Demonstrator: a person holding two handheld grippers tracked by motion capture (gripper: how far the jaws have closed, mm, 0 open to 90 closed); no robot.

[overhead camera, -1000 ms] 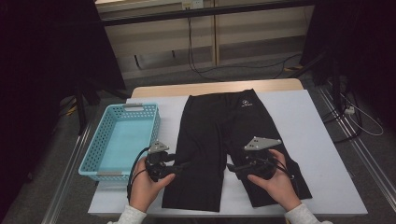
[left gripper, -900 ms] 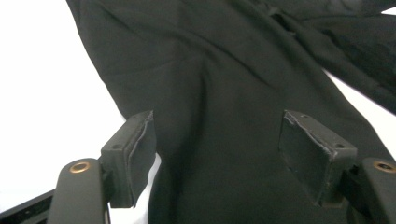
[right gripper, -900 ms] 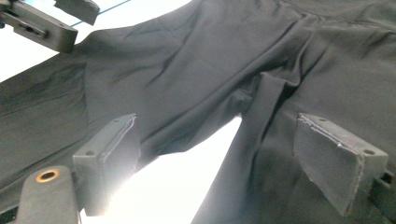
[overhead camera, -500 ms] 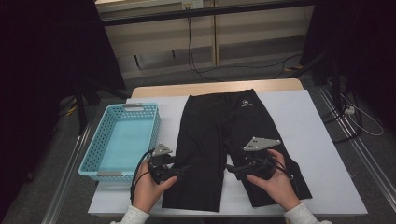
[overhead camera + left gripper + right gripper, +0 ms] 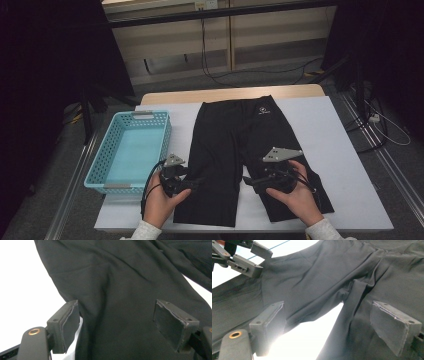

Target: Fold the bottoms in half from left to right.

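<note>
On the white table [image 5: 345,150] a pair of black shorts [image 5: 235,145] lies spread flat, waistband toward the far edge and both legs toward the person, with a small white logo [image 5: 263,111] near the waistband. The left gripper [image 5: 196,184] sits low at the outer edge of the person's left-hand leg; the right gripper [image 5: 248,181] points at the inner edge of the other leg, close to the gap between the legs.

Change observed: against the pictures from a second ago, neither hand has shifted, but the left gripper's jaws have just been opening. In the left gripper view the leg's edge lies between the pads [image 5: 70,326], which stand apart and do not press on it. In the right gripper view the jaws are likewise spread, with the inner hem and bare table between them, nothing clamped.

Judgement: no cloth is secured yet; both tools appear lined up to pinch the legs, probably to start a fold.

Beside the shorts, at the table's left, a light blue basket [image 5: 100,172] stands with nothing visible in it.
</note>
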